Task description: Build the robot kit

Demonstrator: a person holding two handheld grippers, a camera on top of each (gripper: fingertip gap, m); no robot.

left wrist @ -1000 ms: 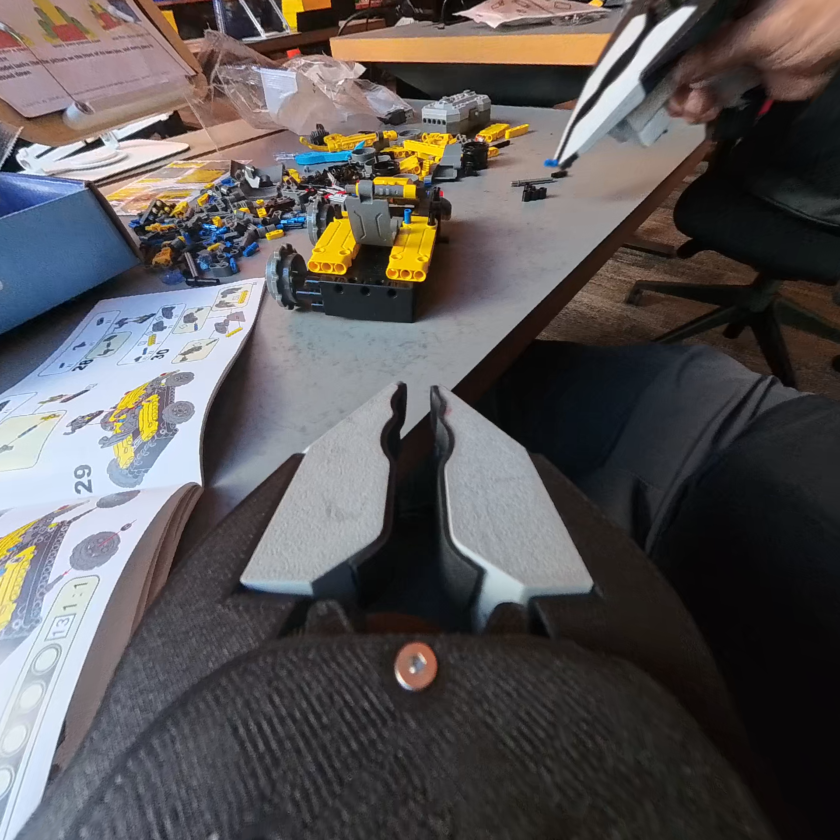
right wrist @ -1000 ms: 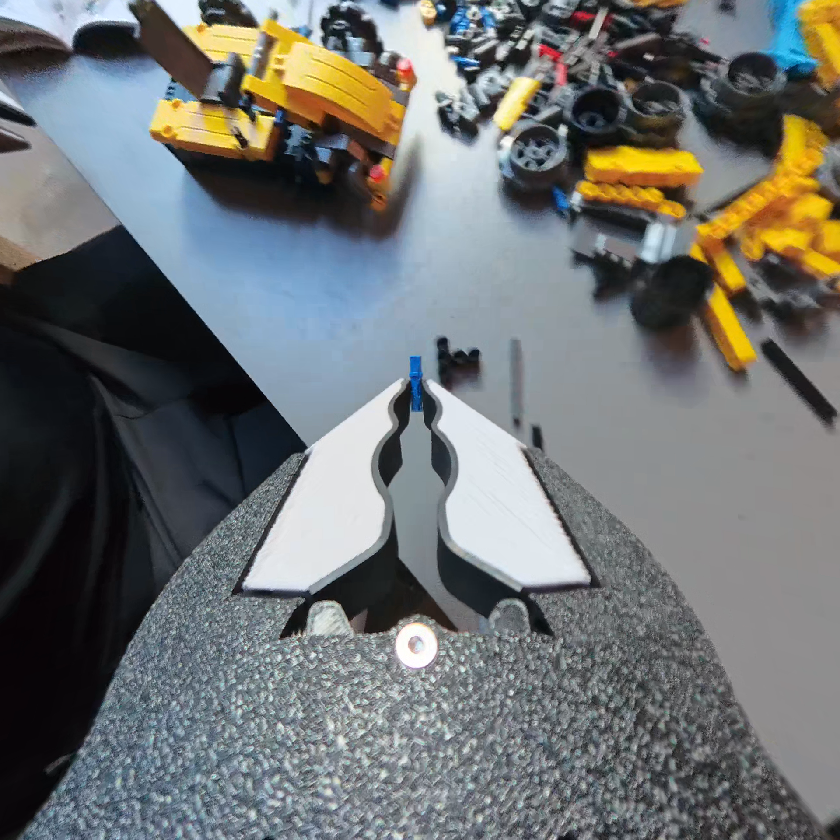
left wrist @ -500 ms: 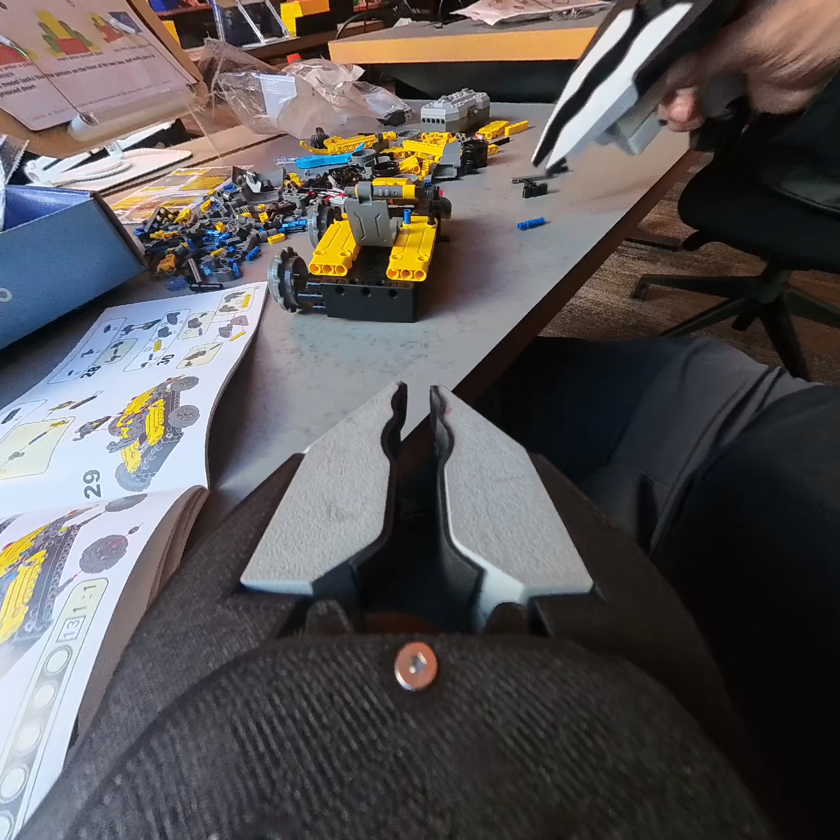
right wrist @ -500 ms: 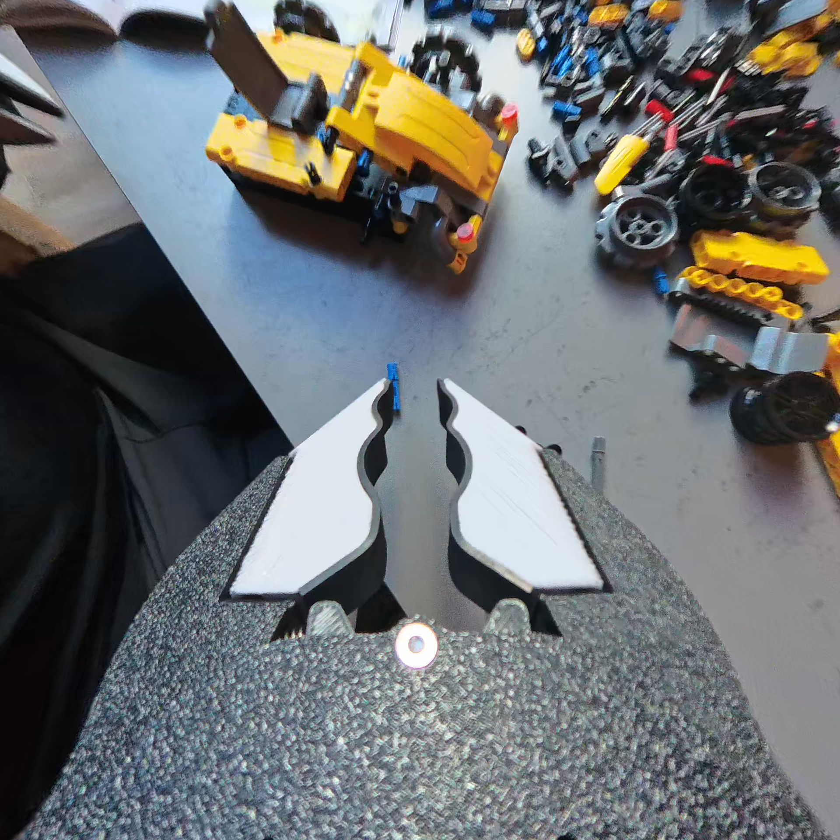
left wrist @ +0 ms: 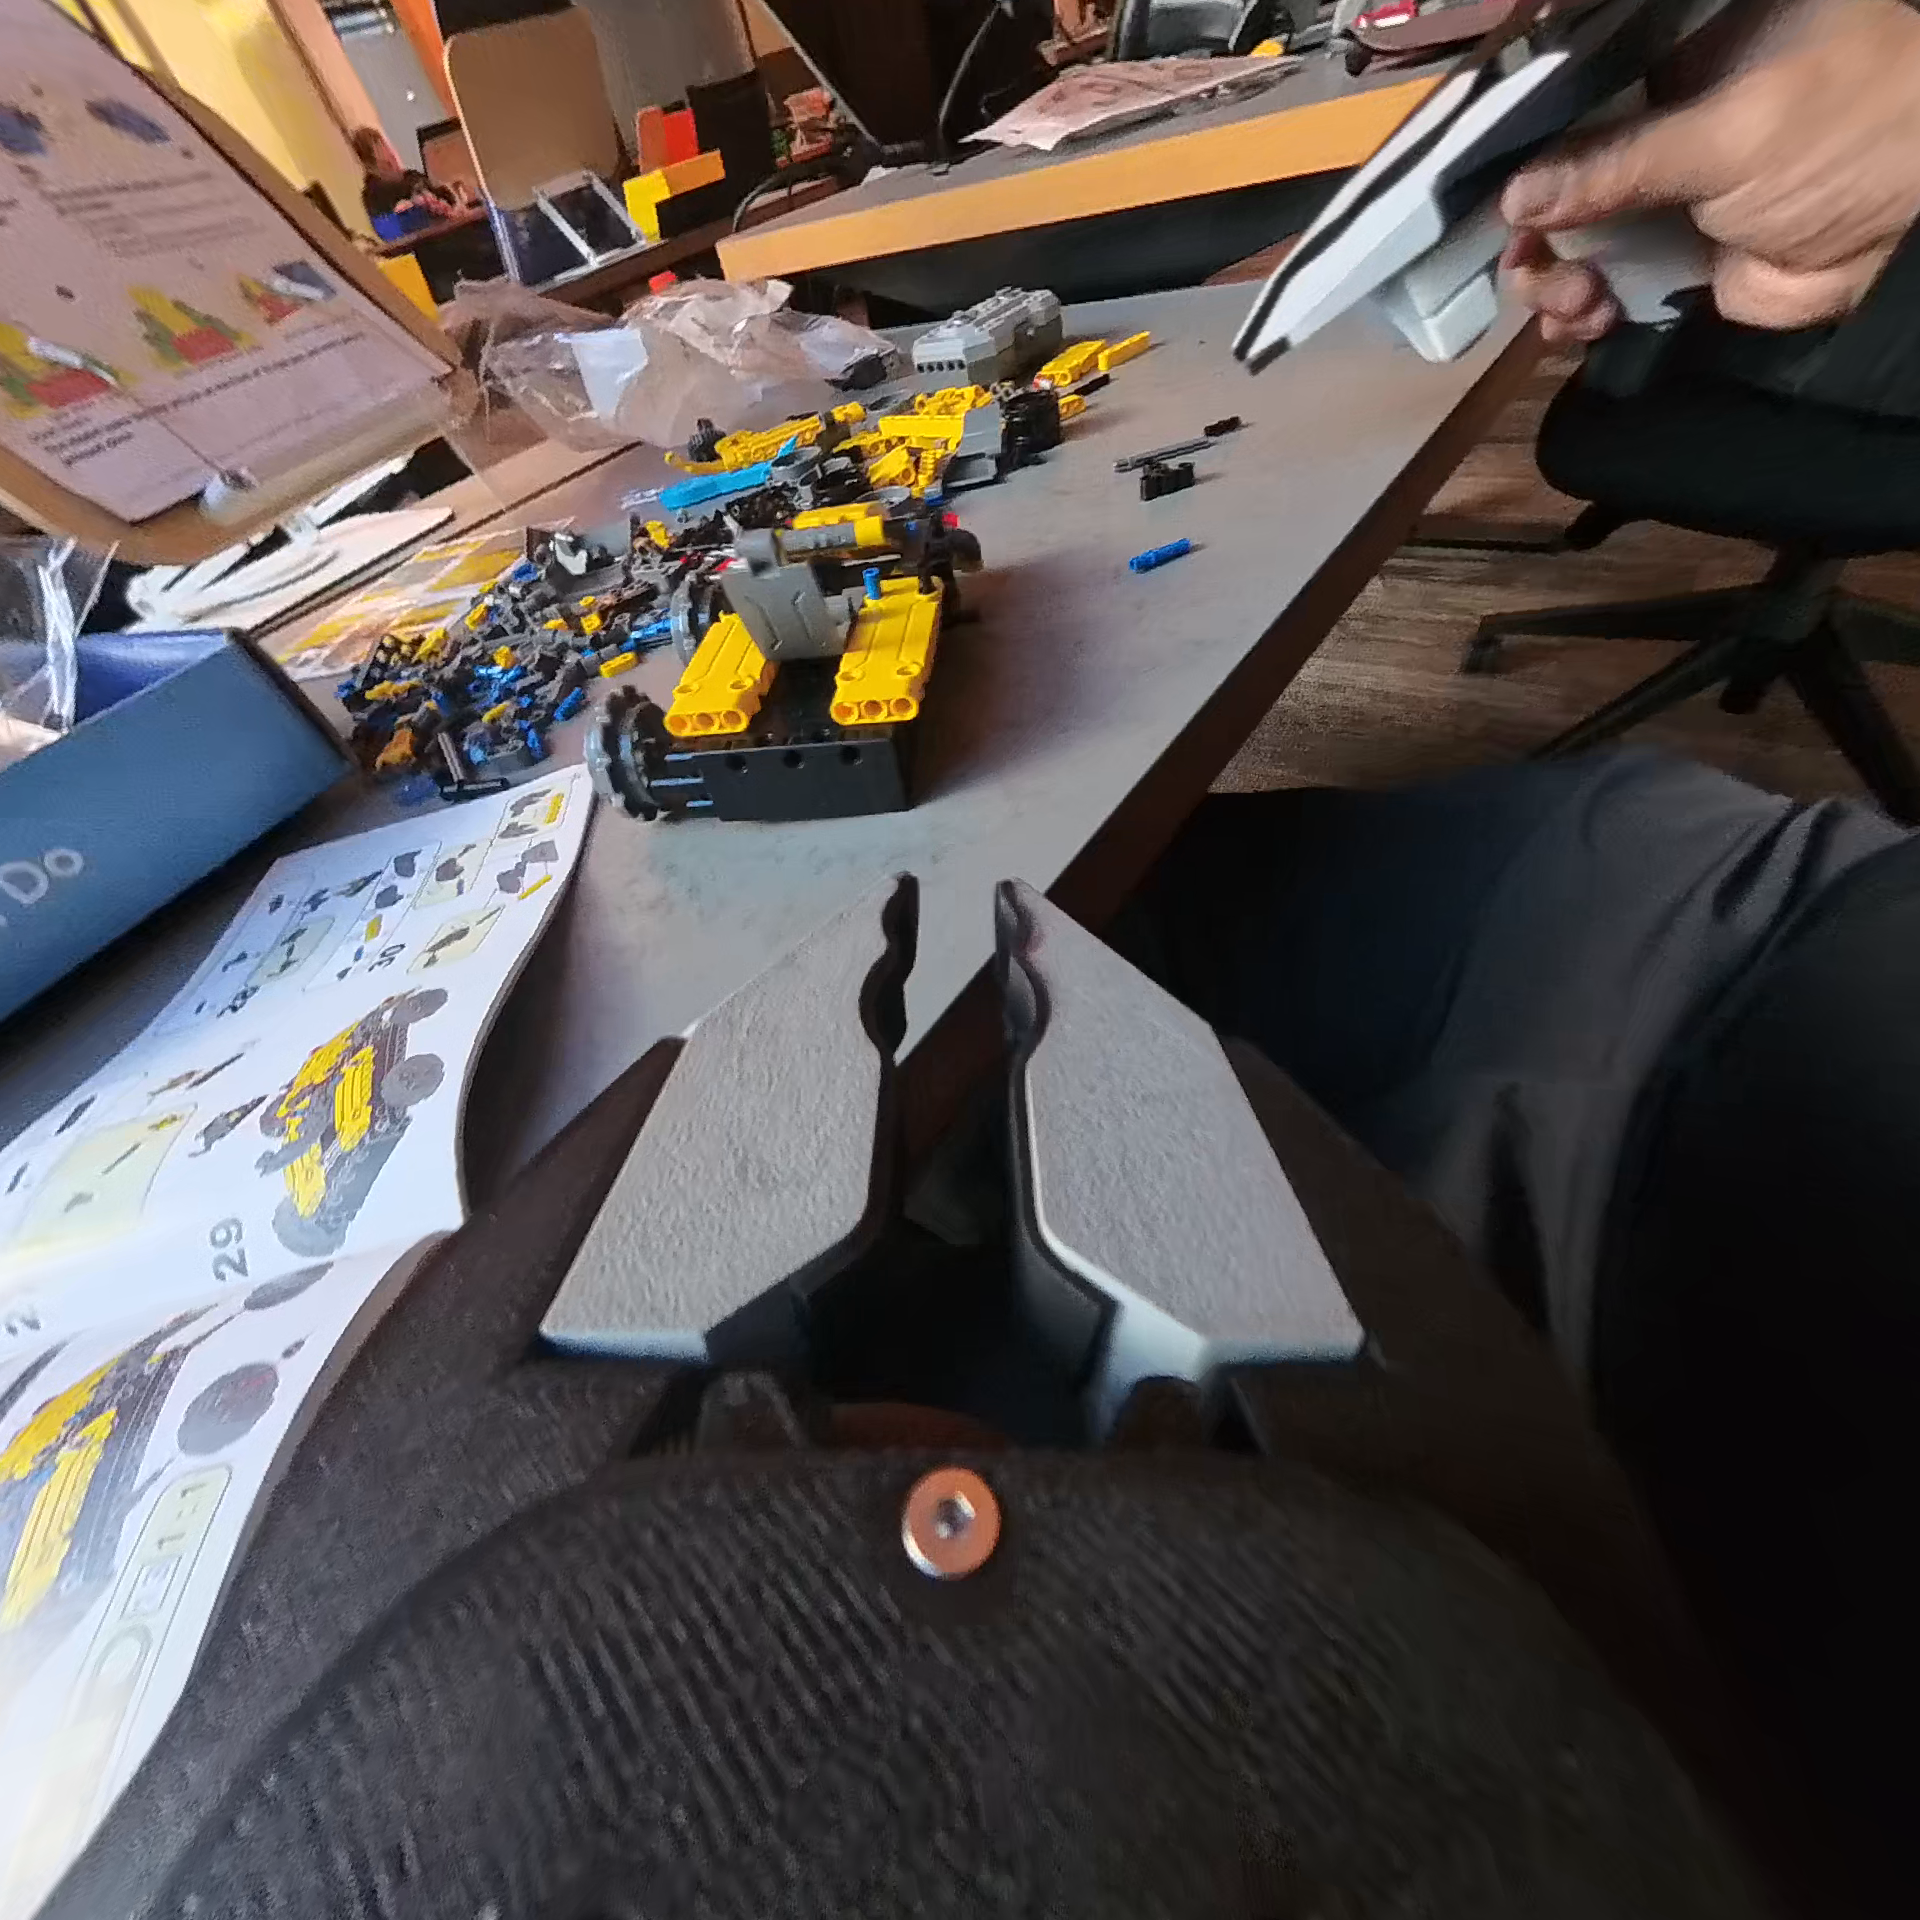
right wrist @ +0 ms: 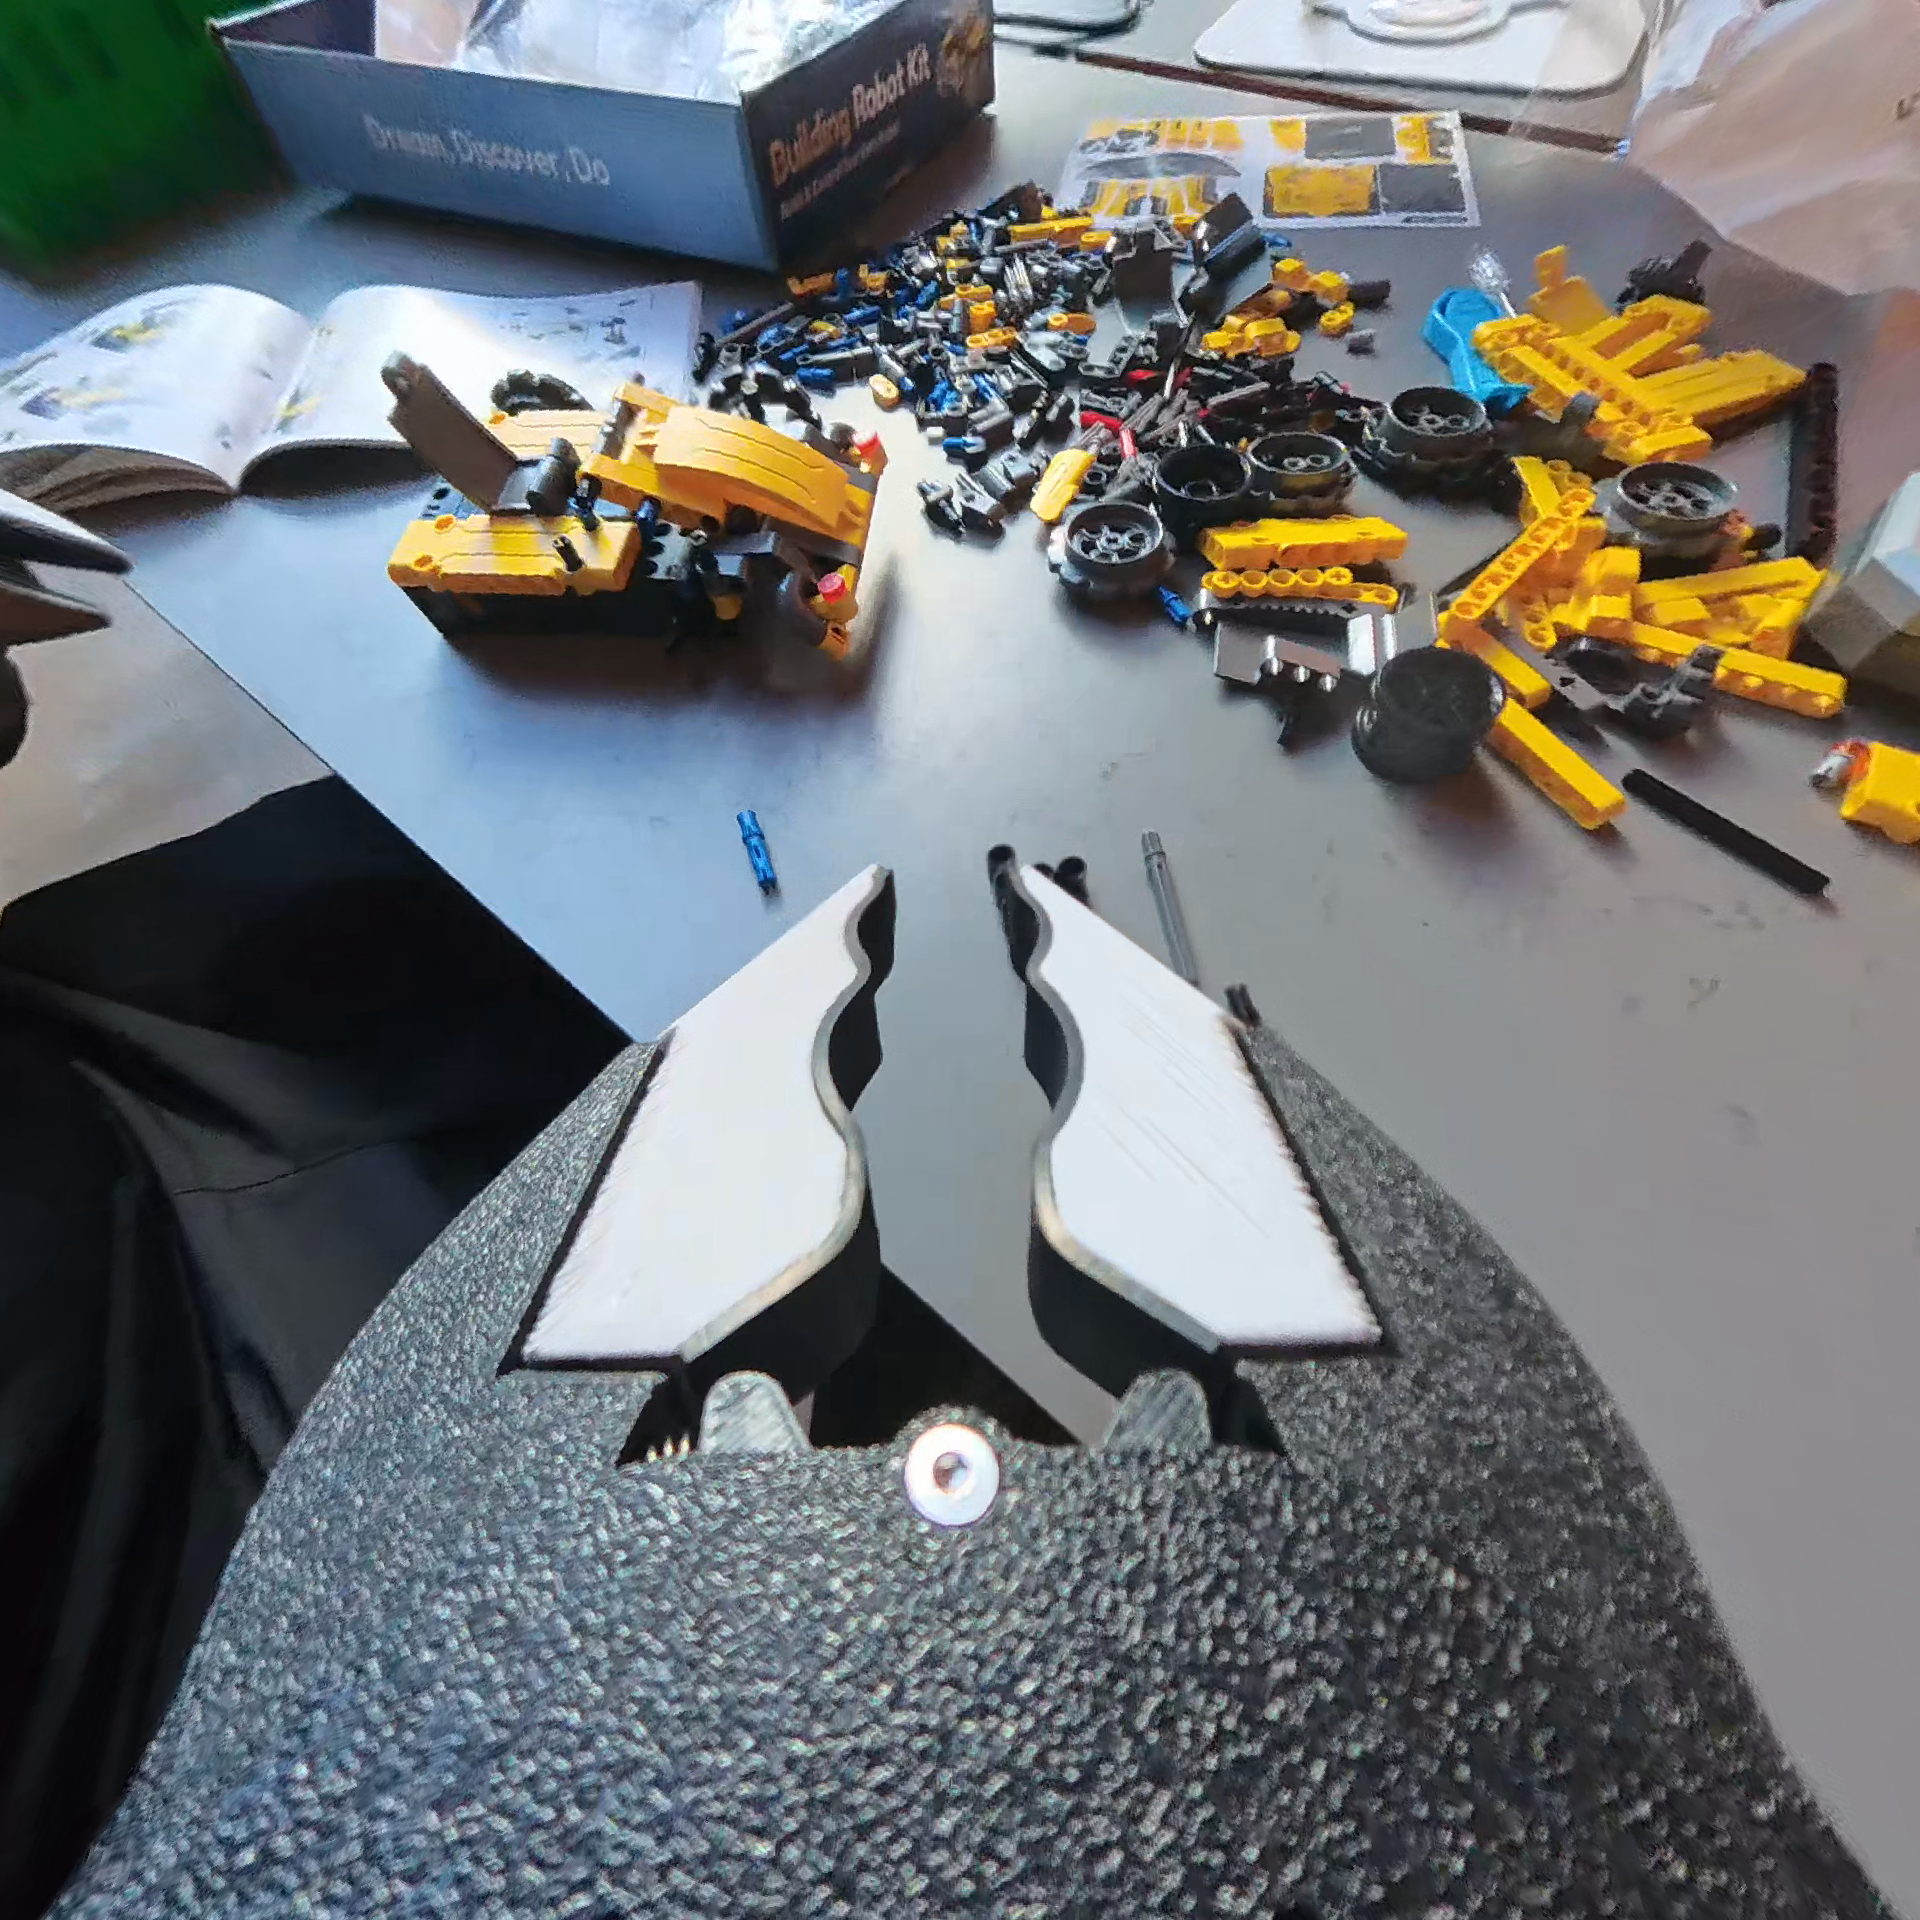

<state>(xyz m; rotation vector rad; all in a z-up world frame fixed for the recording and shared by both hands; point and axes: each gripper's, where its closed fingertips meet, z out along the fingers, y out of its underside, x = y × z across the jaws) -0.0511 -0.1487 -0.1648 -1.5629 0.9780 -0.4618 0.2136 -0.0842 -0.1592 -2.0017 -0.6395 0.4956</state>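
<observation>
My right gripper is open and empty, raised above the grey table. A small blue pin lies on the table just left of its left fingertip, apart from it. Small black connectors and a thin grey axle lie by its right fingertip. My left gripper is open with a narrow gap and holds nothing, over the table's near edge. A partly built yellow and black vehicle stands ahead of it, also in the right wrist view. The left wrist view shows the right gripper and the pin.
An open instruction booklet lies left of my left gripper. A blue box stands at the back. Several loose yellow, black and blue parts and wheels spread across the table. A black axle lies right. An office chair stands beside the table. The right tips stand about 6 cm off the thin grey axle. From the right gripper's tips to the small blue pin is close to 7 cm.
My right gripper opened and let go of the blue pin, which now lies on the table, then lifted back from it. My left gripper's jaws parted slightly.
</observation>
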